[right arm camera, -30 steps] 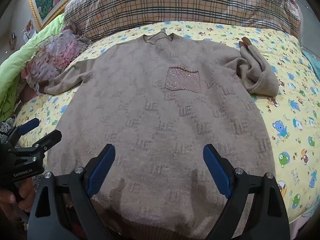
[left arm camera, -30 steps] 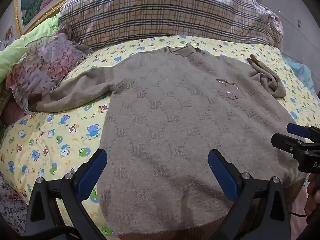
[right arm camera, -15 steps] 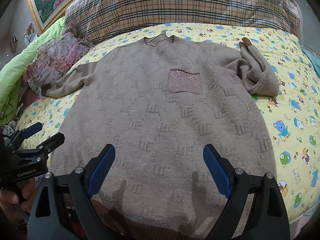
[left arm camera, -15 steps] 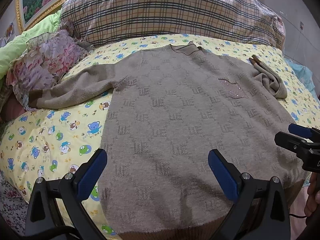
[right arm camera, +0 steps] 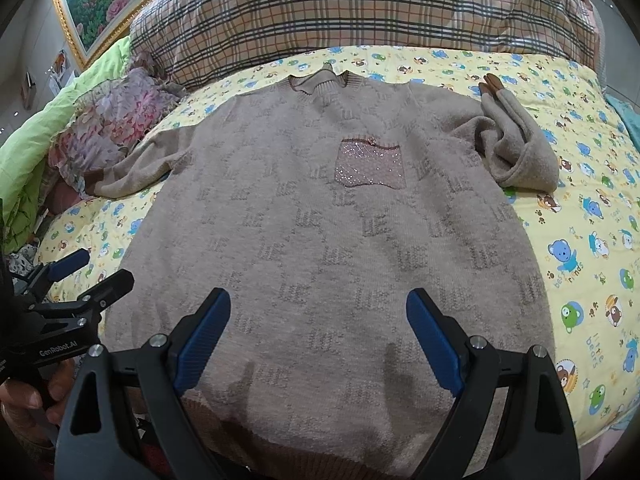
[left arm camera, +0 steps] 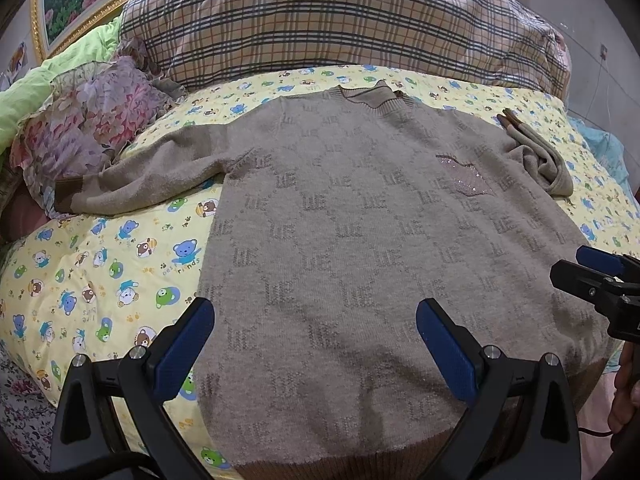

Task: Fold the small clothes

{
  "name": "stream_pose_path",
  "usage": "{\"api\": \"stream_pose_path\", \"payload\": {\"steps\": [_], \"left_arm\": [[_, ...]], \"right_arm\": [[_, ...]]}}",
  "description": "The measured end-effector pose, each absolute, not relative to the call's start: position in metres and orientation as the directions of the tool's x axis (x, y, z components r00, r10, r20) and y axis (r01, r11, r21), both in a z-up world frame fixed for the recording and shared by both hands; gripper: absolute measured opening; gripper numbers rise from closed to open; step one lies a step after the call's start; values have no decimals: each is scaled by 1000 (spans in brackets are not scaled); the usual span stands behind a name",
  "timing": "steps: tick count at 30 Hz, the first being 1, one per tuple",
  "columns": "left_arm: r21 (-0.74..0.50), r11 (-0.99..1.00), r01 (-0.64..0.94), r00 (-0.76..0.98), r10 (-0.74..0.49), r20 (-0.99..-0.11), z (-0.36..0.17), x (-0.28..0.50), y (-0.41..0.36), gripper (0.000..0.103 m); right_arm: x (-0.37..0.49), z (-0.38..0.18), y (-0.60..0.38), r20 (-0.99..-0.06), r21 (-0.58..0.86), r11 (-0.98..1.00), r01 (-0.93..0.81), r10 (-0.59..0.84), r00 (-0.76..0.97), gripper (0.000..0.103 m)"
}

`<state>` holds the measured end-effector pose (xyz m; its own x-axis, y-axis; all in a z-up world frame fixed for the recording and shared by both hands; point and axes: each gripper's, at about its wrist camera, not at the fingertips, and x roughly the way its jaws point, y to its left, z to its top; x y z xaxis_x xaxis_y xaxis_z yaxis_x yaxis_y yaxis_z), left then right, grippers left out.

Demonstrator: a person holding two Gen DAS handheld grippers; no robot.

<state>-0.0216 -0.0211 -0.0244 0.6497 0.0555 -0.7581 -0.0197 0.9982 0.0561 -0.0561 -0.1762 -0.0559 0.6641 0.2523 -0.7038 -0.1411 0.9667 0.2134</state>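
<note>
Sweater (left arm camera: 360, 240): lies flat and face up on the yellow sheet (left arm camera: 100, 272), its neck toward the plaid pillow (left arm camera: 320, 20).
Left gripper (left arm camera: 314, 332): wide open, holds nothing, over the lower left part.
Right gripper (right arm camera: 318, 320): wide open, empty, above the hem.
Sleeves: one stretched out, the other one bunched.

The beige knitted sweater (right arm camera: 320, 220) carries a repeating letter pattern and a sparkly pink pocket (right arm camera: 370, 164). The yellow bedsheet (left arm camera: 100, 264) shows cartoon bears; the big pillow (left arm camera: 340, 20) is plaid.
</note>
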Motion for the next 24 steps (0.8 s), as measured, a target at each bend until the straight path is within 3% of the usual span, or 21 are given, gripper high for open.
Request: {"api": "stream_pose_path", "payload": {"steps": [5,24], "left_arm": [[49,999,-18,647,49,-760,-25,-21,-21,101],[24,1000,-6,628,22,-778,-31,-15,-21,101]], "right_arm": [[-58,-54,-177,-653,224,962,-156,267,708,90],[-54,-56,-186,-715,244,964,-104,251,653,90]]}}
